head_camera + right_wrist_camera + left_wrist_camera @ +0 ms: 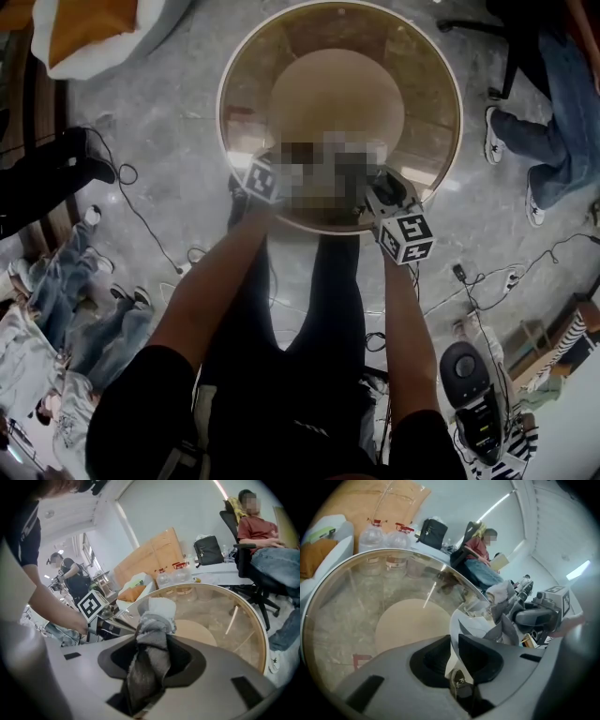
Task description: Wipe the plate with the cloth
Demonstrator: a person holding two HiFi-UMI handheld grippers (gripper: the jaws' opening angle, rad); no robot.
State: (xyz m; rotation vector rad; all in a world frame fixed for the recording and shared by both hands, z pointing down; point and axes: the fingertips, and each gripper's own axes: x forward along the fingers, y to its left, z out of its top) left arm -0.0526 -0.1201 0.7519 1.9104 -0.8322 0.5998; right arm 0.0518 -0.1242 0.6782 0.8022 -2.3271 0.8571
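Note:
My left gripper [454,651] is shut on the rim of a white plate [471,625], which stands up out of the jaws over the near edge of the round glass table [356,597]. My right gripper [150,653] is shut on a bunched grey cloth [152,639]. The cloth's top reaches the plate [161,605]. In the head view both grippers, left [272,173] and right [380,192], are close together at the table's near rim [431,84]; a mosaic patch hides the plate and cloth there.
Under the glass top sits a round beige base [336,94]. A person sits on an office chair [262,541] beyond the table, with legs and shoes [548,141] showing at the right. Cables [141,216] trail on the floor. Water bottles [386,538] and cardboard [150,555] stand behind.

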